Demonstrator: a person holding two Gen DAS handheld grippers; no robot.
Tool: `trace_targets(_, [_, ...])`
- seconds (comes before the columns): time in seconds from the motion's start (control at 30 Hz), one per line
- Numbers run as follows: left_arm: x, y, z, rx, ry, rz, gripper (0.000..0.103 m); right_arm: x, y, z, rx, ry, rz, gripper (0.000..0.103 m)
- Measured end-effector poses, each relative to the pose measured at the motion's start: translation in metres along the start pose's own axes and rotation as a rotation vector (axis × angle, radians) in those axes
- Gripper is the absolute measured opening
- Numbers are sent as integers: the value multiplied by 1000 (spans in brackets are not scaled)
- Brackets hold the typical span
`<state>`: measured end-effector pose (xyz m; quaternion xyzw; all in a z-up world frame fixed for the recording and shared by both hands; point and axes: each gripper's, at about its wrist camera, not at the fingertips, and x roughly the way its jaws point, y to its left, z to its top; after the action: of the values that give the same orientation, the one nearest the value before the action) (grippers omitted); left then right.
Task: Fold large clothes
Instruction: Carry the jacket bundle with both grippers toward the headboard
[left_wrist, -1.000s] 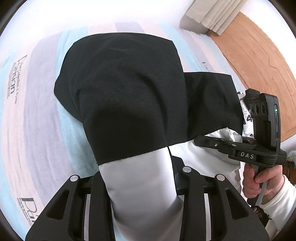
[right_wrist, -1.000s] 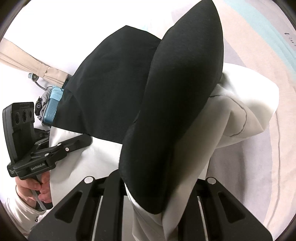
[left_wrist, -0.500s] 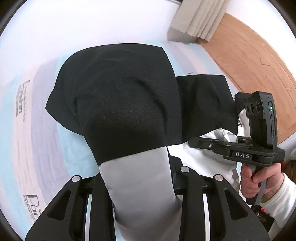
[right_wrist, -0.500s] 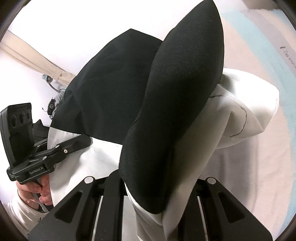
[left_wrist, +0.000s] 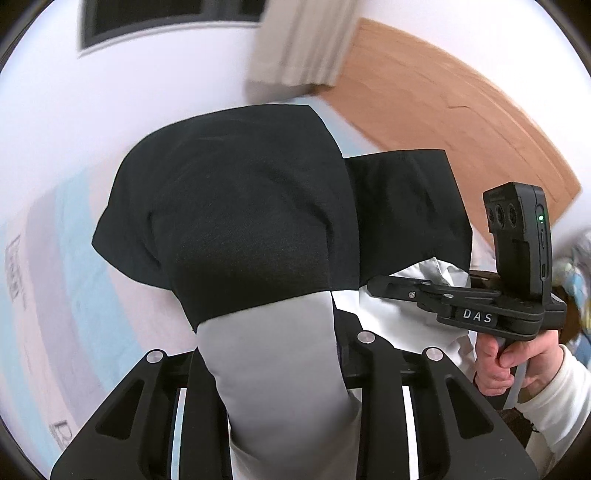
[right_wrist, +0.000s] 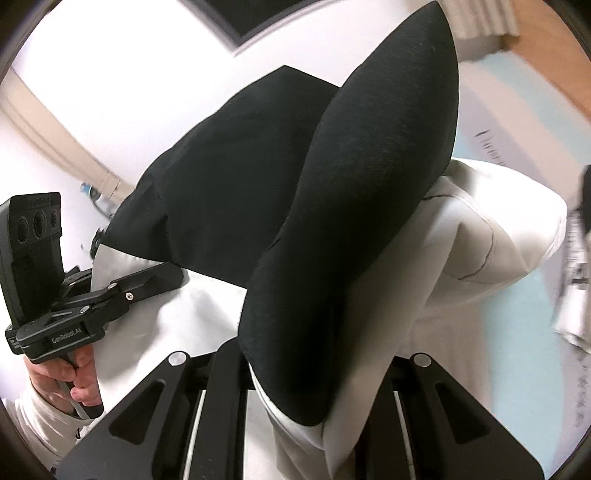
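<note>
The right gripper (right_wrist: 306, 373) has its jaws clamped on a black-and-white garment (right_wrist: 369, 192) bunched above the striped bedsheet (right_wrist: 517, 314).

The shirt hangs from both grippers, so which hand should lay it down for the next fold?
Probably neither alone. The left gripper and right gripper each pinch the shirt between their fingers, over the bed, so both likely lower it together.

A bedroom in a home

A bed (left_wrist: 74, 295) in pastel-striped bedding is lying below, curtains (left_wrist: 299, 40) are hanging by a dark window (left_wrist: 159, 18), and wooden flooring (left_wrist: 461, 122) is showing beside it.
</note>
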<state>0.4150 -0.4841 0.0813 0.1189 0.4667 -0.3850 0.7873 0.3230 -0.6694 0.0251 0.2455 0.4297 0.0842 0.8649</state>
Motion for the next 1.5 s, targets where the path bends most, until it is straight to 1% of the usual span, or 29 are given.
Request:
trace_targets(0.13, [-11, -39, 21, 42, -28, -61, 27, -52, -10, -1, 35, -66, -54, 13])
trace_targets(0.2, [-16, -65, 34, 74, -34, -89, 27, -84, -15, 0, 54, -99, -90, 13])
trace_targets(0.3, [-23, -111, 58, 129, -52, -132, 27, -124, -23, 3, 68, -137, -124, 13])
trace_targets(0.47, [-22, -187, 99, 195, -65, -182, 27, -204, -58, 17, 97, -215, -186, 13])
trace_targets(0.5, [-20, -208, 111, 212, -69, -191, 27, -219, -68, 22, 108, -229, -193, 13])
trace_targets(0.6, [-16, -248, 139, 226, -78, -223, 27, -263, -93, 38, 116, -264, -209, 13])
trace_targets(0.63, [-16, -268, 155, 230, -89, -234, 27, -274, -99, 44, 115, -272, -215, 13])
trace_targets(0.67, [-12, -279, 165, 228, -93, -244, 27, -291, -107, 52, 117, -284, -222, 13])
trace_targets(0.83, [-9, -359, 220, 234, -137, -301, 27, -361, -143, 86, 105, -329, -290, 13])
trace_targets(0.9, [-3, -382, 235, 238, -145, -323, 27, -389, -162, 96, 106, -345, -321, 13])
trace_targets(0.93, [3, -399, 245, 236, -147, -346, 27, -401, -171, 100, 109, -351, -337, 13])
trace_targets(1.0, [17, -421, 259, 239, -145, -374, 27, -421, -195, 104, 122, -356, -362, 13])
trace_targets(1.1, [43, -439, 272, 213, -122, -422, 27, -437, -227, 106, 145, -345, -396, 13])
trace_targets(1.13, [57, -445, 274, 202, -109, -433, 27, -439, -233, 106, 150, -339, -406, 13])
trace_targets(1.2, [91, -453, 276, 182, -71, -450, 27, -433, -258, 104, 167, -317, -426, 13])
trace_targets(1.23, [104, -456, 275, 177, -56, -450, 27, -427, -264, 104, 172, -307, -430, 13])
trace_targets(1.3, [143, -453, 267, 162, -10, -447, 27, -406, -294, 100, 191, -276, -431, 13])
trace_targets(1.37, [175, -441, 259, 150, 30, -439, 27, -382, -316, 98, 217, -248, -423, 13])
trace_targets(1.47, [230, -432, 249, 131, 89, -421, 27, -336, -356, 91, 245, -200, -399, 13])
trace_targets(1.5, [244, -421, 244, 122, 103, -418, 27, -321, -369, 89, 255, -188, -383, 13])
